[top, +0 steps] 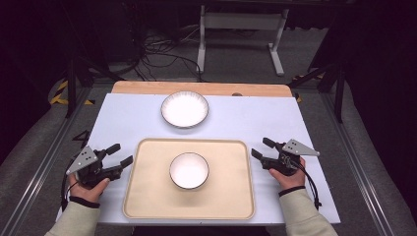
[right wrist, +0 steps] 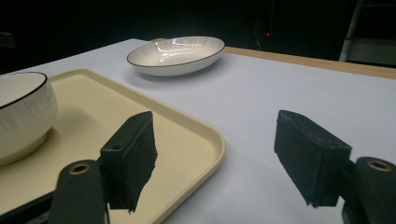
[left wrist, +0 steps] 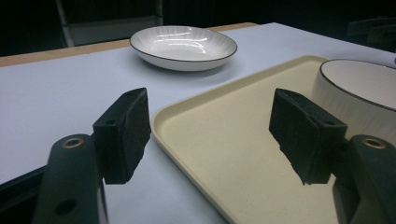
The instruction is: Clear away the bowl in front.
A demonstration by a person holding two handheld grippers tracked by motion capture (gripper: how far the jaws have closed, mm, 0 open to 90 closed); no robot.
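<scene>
Your left gripper (top: 121, 156) and right gripper (top: 261, 149) flank the cream tray (top: 147, 196), fingers wide apart and holding nothing. Your gripper views show what the high view cannot: each pair of fingers straddles a raised tray edge, one finger above the tray, one above the white surface (top: 123, 118). A white, dark-rimmed bowl (top: 189, 170) sits mid-tray. Beyond, across open surface, lies a shallow ribbed plate (top: 185, 109).

- In the left gripper view, the bowl (left wrist: 362, 93) ran off the right edge, and a jaw pad hid its lower side.
- In the right gripper view, the tray (right wrist: 196, 140) was cut by the left and bottom edges.
- The person's forearms left the high view's bottom edge.
</scene>
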